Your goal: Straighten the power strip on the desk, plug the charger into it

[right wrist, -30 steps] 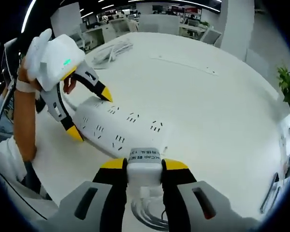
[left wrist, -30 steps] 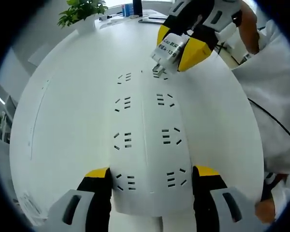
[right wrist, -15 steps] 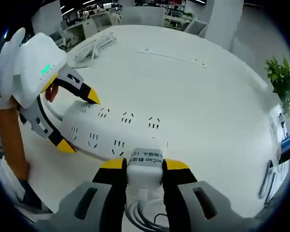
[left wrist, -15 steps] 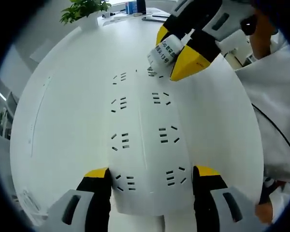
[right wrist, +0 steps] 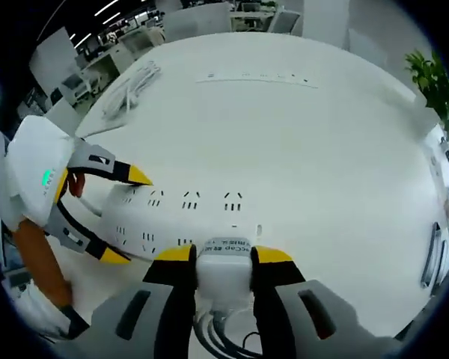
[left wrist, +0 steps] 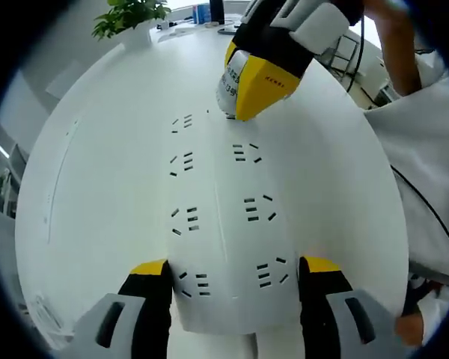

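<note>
A white power strip (left wrist: 223, 217) with two rows of sockets lies on the white desk (left wrist: 97, 172). My left gripper (left wrist: 232, 275) is shut on the strip's near end, its yellow-tipped jaws against both sides. At the far end, my right gripper (left wrist: 256, 82) holds a white charger (left wrist: 228, 86) down over the last socket on the right row. In the right gripper view the charger (right wrist: 223, 263) sits clamped between the jaws of the right gripper (right wrist: 223, 256), right over the power strip (right wrist: 183, 213). The left gripper (right wrist: 123, 217) grips the strip's other end there. The charger's prongs are hidden.
A potted plant (left wrist: 129, 16) stands at the desk's far edge, seen also as the plant (right wrist: 434, 78) on the right. A coiled white cable (right wrist: 131, 86) and a second power strip (right wrist: 258, 77) lie further off. A person's white sleeve (left wrist: 426, 172) is at the right.
My right gripper has tilted more upright and lowered the charger onto the strip's far right socket. The left gripper has kept its hold.
</note>
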The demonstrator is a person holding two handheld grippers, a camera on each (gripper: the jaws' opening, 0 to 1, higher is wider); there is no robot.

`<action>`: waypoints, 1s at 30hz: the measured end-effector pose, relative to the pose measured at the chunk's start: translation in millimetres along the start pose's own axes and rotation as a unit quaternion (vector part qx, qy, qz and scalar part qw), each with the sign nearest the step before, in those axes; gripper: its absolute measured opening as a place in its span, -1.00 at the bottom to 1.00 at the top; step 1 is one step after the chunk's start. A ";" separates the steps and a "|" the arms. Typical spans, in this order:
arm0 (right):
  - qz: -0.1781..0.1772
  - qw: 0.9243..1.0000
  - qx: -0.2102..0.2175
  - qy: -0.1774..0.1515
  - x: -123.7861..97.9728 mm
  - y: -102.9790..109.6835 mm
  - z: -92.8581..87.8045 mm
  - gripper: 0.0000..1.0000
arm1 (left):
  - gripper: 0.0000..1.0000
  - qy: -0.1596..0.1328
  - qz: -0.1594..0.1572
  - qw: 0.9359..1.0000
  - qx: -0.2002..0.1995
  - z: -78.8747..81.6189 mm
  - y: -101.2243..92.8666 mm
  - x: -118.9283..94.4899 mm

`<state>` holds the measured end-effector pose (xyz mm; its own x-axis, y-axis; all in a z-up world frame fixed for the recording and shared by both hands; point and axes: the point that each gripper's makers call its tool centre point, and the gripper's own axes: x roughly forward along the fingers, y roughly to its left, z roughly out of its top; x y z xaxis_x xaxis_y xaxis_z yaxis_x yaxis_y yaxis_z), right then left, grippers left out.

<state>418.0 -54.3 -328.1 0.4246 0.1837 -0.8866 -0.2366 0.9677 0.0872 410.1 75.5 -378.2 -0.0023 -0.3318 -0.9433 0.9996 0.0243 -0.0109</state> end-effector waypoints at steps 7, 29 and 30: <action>-0.006 1.000 -0.006 0.005 9.1 1.3 2.0 -0.43 | 0.40 -0.001 0.000 1.000 0.004 -1.3 1.8 -0.3; 0.101 0.977 -0.111 -0.150 -34.4 38.7 43.2 0.16 | 0.40 -0.008 -0.001 1.000 0.004 -1.8 -0.4 -1.6; 0.118 0.971 -0.116 -0.173 -47.5 42.9 49.9 0.25 | 0.40 -0.008 -0.001 1.000 0.003 -1.7 -1.4 -1.7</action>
<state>431.3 -12.9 -259.7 0.5939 0.4806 -0.6452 -0.5354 0.8347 0.1289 408.7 77.6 -377.1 -0.0047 -0.3465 -0.9380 0.9998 0.0171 -0.0113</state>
